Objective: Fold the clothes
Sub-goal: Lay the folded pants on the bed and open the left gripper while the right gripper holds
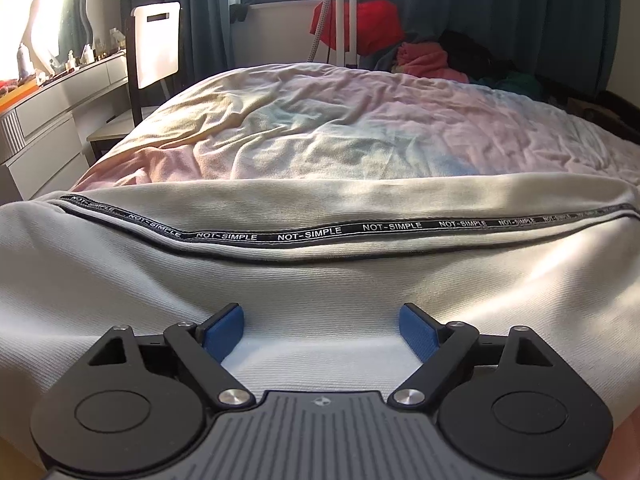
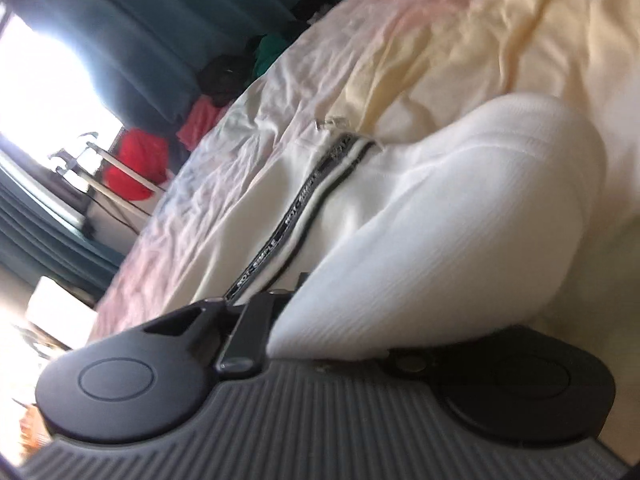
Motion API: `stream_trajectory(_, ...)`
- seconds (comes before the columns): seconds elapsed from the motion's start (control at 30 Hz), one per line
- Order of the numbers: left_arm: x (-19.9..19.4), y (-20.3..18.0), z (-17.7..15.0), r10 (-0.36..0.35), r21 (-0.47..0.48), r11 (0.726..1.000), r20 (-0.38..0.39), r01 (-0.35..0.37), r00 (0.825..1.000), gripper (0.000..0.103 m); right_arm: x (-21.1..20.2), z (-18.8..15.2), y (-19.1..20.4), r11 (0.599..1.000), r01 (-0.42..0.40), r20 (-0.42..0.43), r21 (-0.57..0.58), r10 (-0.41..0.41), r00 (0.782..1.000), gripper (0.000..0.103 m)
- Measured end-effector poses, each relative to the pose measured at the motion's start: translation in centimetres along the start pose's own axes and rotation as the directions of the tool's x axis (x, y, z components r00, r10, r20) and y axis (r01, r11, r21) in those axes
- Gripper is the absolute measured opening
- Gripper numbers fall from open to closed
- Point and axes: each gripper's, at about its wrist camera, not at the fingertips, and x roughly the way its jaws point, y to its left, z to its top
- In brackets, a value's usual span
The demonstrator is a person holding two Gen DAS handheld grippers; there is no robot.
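The white ribbed garment with a black lettered stripe [image 1: 320, 272] lies on the crumpled pastel bed sheet [image 1: 340, 128]. The left gripper [image 1: 322, 330] hovers wide open over it, holding nothing. The right gripper [image 2: 320, 312] has white cloth bunched over its fingers, so I cannot tell its grip.

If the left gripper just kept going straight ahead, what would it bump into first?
Probably the white garment itself: the left gripper, jaws open, sits low over it, and the cloth rises toward the black NOT-SIMPLE tape. Depth is hard to judge.
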Motion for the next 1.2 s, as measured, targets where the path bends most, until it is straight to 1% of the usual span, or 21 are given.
stream_trajectory(0.07, -0.1, 0.0, 0.0, 0.001, 0.003, 1.0, -0.002, -0.001, 1.0, 0.086, -0.9, 0.2, 1.1, 0.996, 0.048, 0.046, -0.074, -0.045, 0.998, 0.013)
stream_trajectory(0.13, -0.1, 0.1, 0.1, 0.001, 0.003, 1.0, -0.006, -0.001, 1.0, 0.086, -2.0, 0.1, 3.3, 0.983, 0.082, 0.123, -0.165, -0.062, 0.99, 0.013)
stream_trajectory(0.23, -0.3, 0.4, 0.4, -0.009, -0.006, 1.0, -0.015, 0.009, 1.0, 0.086, -4.3, -0.6, 7.2, 0.946, 0.123, 0.257, -0.3, -0.044, 0.966, 0.012)
stream_trajectory(0.3, -0.5, 0.6, 0.7, -0.021, -0.019, 1.0, -0.023, 0.021, 1.0, 0.085, -6.2, -1.8, 10.4, 0.904, 0.153, 0.339, -0.399, -0.01, 0.941, 0.012)
stream_trajectory(0.4, -1.2, 1.4, 1.2, -0.047, -0.06, 0.997, -0.018, 0.045, 0.999, 0.085, -9.1, -5.5, 15.9, 0.805, 0.178, 0.428, -0.567, 0.103, 0.898, 0.013)
stream_trajectory(0.43, -1.7, 1.8, 1.4, -0.055, -0.081, 0.995, -0.004, 0.054, 0.998, 0.085, -10.1, -7.3, 17.7, 0.762, 0.18, 0.444, -0.622, 0.154, 0.883, 0.013)
stream_trajectory(0.5, -2.9, 2.7, 1.9, -0.067, -0.119, 0.99, 0.035, 0.071, 0.997, 0.085, -11.3, -11.3, 20.9, 0.665, 0.167, 0.435, -0.728, 0.259, 0.862, 0.013)
stream_trajectory(0.53, -3.6, 3.2, 2.2, -0.067, -0.136, 0.988, 0.058, 0.074, 0.996, 0.085, -11.7, -13.6, 22.3, 0.608, 0.158, 0.413, -0.778, 0.304, 0.859, 0.012)
stream_trajectory(0.57, -4.3, 3.8, 2.5, -0.066, -0.155, 0.985, 0.081, 0.078, 0.995, 0.085, -11.7, -16.0, 23.4, 0.546, 0.147, 0.377, -0.825, 0.338, 0.862, 0.012)
stream_trajectory(0.6, -4.9, 4.4, 2.7, -0.07, -0.179, 0.98, 0.102, 0.088, 0.992, 0.085, -11.6, -18.7, 24.3, 0.478, 0.127, 0.327, -0.869, 0.363, 0.873, 0.012)
stream_trajectory(0.67, -5.9, 5.7, 3.0, -0.085, -0.234, 0.966, 0.135, 0.115, 0.987, 0.085, -10.5, -23.7, 25.0, 0.345, 0.059, 0.193, -0.937, 0.37, 0.909, 0.012)
stream_trajectory(0.73, -6.2, 6.8, 3.1, -0.099, -0.289, 0.948, 0.142, 0.137, 0.985, 0.085, -8.8, -28.3, 24.7, 0.197, 0.0, 0.064, -0.98, 0.32, 0.945, 0.012)
stream_trajectory(0.77, -6.3, 7.2, 3.1, -0.105, -0.308, 0.94, 0.141, 0.145, 0.984, 0.085, -7.9, -30.7, 24.5, 0.121, -0.033, 0.003, -0.992, 0.285, 0.958, 0.012)
stream_trajectory(0.8, -6.3, 7.5, 3.1, -0.108, -0.324, 0.934, 0.14, 0.149, 0.984, 0.085, -7.3, -32.6, 24.2, 0.051, -0.017, -0.004, -0.999, 0.264, 0.965, 0.012)
stream_trajectory(0.83, -6.3, 7.8, 3.1, -0.11, -0.336, 0.93, 0.138, 0.151, 0.984, 0.085, -7.0, -33.6, 23.8, 0.002, 0.023, 0.023, -1.0, 0.264, 0.964, 0.012)
stream_trajectory(0.87, -6.4, 7.9, 3.1, -0.115, -0.346, 0.925, 0.138, 0.156, 0.984, 0.085, -6.9, -33.3, 23.8, 0.011, 0.019, 0.021, -1.0, 0.263, 0.965, 0.012)
stream_trajectory(0.9, -6.4, 8.0, 3.1, -0.124, -0.356, 0.92, 0.142, 0.167, 0.982, 0.085, -6.9, -32.5, 23.9, 0.035, 0.001, 0.01, -0.999, 0.258, 0.966, 0.012)
stream_trajectory(1.03, -6.6, 8.3, 3.2, -0.168, -0.378, 0.899, 0.172, 0.223, 0.971, 0.085, -8.7, -31.2, 25.2, 0.101, -0.007, 0.023, -0.995, 0.295, 0.955, 0.013)
stream_trajectory(1.1, -6.6, 8.2, 3.2, -0.184, -0.375, 0.895, 0.181, 0.241, 0.966, 0.085, -9.8, -31.8, 25.9, 0.101, -0.034, 0.001, -0.994, 0.326, 0.945, 0.013)
stream_trajectory(1.13, -6.5, 8.1, 3.2, -0.191, -0.368, 0.896, 0.181, 0.246, 0.965, 0.085, -10.0, -32.3, 26.1, 0.091, -0.054, -0.021, -0.994, 0.325, 0.945, 0.013)
stream_trajectory(1.2, -6.1, 7.7, 3.0, -0.198, -0.351, 0.903, 0.171, 0.248, 0.965, 0.085, -8.7, -33.7, 26.8, 0.073, -0.087, -0.063, -0.993, 0.288, 0.956, 0.013)
